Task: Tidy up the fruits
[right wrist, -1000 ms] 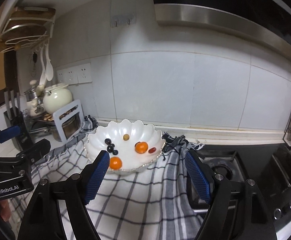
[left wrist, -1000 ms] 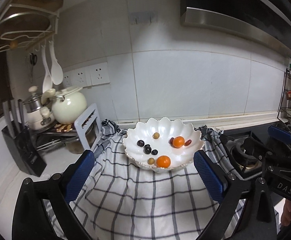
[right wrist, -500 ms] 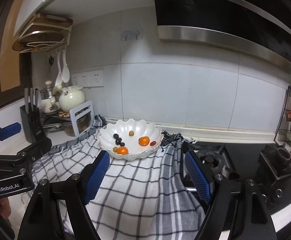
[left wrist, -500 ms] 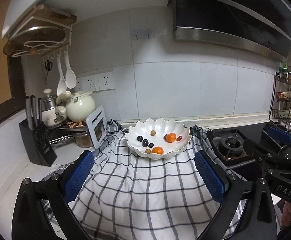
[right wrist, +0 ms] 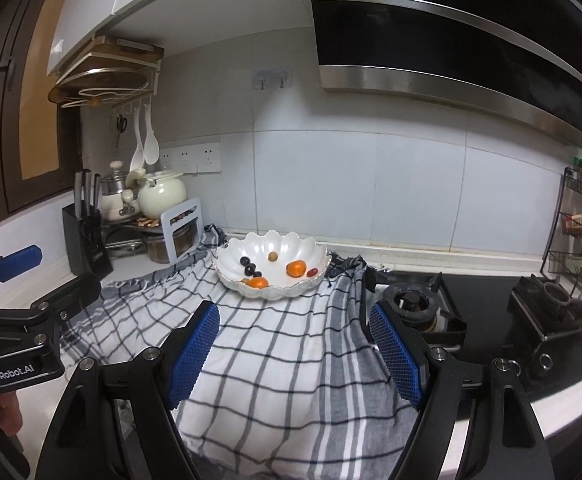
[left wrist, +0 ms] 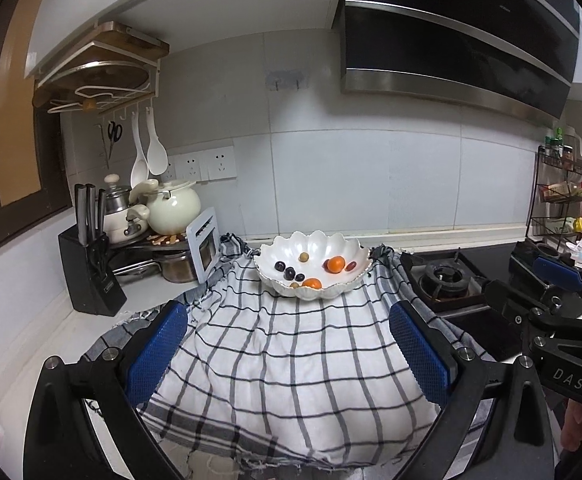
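Note:
A white scalloped bowl (left wrist: 323,242) stands at the far end of a checked cloth (left wrist: 291,352). It also shows in the right wrist view (right wrist: 275,242). In it lie two oranges (left wrist: 335,264) (left wrist: 312,283), several dark grapes (left wrist: 289,273), a red one (left wrist: 351,266) and small tan fruits (left wrist: 303,257). My left gripper (left wrist: 287,356) is open and empty, well back from the bowl above the cloth's near part. My right gripper (right wrist: 295,356) is open and empty, also well back. Each gripper shows at the edge of the other's view.
A black knife block (left wrist: 89,280), a cream pot (left wrist: 173,210) and a rack of pans (left wrist: 171,256) stand at the left. A gas hob (left wrist: 445,280) lies at the right, with a spice rack (left wrist: 563,200) beyond. A range hood (left wrist: 455,60) hangs above.
Both grippers have drawn back and up from the bowl, so it looks smaller and farther. Both stay open and empty. The fruits have not moved.

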Motion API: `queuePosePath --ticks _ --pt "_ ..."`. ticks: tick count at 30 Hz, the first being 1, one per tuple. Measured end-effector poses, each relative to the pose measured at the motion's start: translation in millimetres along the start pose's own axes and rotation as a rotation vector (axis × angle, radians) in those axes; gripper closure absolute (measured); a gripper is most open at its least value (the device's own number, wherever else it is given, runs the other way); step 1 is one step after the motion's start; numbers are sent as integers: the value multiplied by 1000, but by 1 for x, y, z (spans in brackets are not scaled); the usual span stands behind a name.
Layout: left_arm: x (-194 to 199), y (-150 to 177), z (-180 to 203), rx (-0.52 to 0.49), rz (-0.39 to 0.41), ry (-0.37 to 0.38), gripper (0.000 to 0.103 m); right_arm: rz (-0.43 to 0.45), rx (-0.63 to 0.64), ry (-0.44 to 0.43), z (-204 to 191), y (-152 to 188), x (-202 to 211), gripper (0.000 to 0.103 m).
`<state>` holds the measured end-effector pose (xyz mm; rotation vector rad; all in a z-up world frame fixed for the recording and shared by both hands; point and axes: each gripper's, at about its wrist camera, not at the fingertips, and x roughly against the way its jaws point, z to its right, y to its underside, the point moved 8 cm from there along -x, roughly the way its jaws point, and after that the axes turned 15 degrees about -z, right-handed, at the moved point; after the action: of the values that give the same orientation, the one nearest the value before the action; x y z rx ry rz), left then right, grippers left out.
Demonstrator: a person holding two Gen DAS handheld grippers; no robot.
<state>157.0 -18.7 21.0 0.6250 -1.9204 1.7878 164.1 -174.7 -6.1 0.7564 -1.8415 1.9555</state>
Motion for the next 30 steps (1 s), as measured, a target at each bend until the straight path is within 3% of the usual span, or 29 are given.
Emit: queuePosePath --ticks 12,30 --pt "23 19 4 5 0 14 0 -7 -3 -4 2 21 23 24" --pt "41 23 14 -11 20 17 0 -1 -15 1 15 33 39 24"
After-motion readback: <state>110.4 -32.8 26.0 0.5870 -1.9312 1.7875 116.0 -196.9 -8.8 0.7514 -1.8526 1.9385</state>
